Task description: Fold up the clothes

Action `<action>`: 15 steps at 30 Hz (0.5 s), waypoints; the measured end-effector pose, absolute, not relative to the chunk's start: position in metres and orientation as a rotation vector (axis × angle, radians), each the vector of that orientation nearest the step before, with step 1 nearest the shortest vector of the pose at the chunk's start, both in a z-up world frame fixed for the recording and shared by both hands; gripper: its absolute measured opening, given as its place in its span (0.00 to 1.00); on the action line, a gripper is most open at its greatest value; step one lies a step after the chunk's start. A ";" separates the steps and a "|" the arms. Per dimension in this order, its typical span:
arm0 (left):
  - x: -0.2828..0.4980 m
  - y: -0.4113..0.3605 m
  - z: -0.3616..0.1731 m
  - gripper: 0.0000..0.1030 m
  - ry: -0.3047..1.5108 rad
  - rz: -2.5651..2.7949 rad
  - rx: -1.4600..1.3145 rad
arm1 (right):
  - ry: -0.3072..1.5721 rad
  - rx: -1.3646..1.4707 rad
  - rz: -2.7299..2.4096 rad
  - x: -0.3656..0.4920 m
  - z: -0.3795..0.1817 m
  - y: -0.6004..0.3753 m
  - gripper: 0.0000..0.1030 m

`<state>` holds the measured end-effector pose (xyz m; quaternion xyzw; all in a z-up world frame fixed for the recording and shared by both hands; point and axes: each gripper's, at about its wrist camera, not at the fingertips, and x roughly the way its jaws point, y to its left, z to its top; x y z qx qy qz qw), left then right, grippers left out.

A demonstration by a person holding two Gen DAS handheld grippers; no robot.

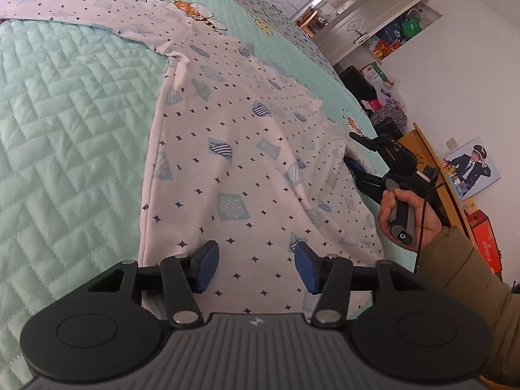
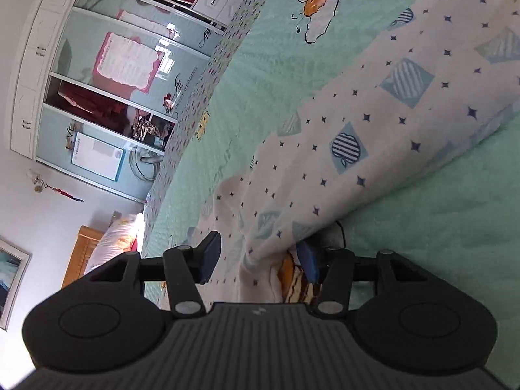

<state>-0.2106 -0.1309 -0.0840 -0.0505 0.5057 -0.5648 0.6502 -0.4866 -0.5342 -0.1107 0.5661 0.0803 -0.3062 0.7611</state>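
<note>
**Wide-open claws, loose hem: where a fold could slip**

Nearest the lens, the left claw (image 1: 256,268) stood spread wide over the white cotton garment printed with navy stars and striped blue patches (image 1: 227,149), holding nothing. That garment lay spread across the mint-green quilted bed (image 1: 71,104). The right claw (image 2: 258,258), also wide open, straddled a bunched hem. Closing there could have pinched only one layer, or caught the quilt, dragging the fold crooked.

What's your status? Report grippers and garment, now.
Left gripper open, over the garment's near hem. Right gripper open, straddling a raised edge of it. Garment spread on green quilt, unfolded. Nothing in the way.
</note>
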 end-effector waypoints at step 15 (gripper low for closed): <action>-0.214 -0.126 -0.084 0.52 1.128 -1.286 -0.063 | 0.262 1.137 -0.617 -0.500 -0.102 -0.553 0.27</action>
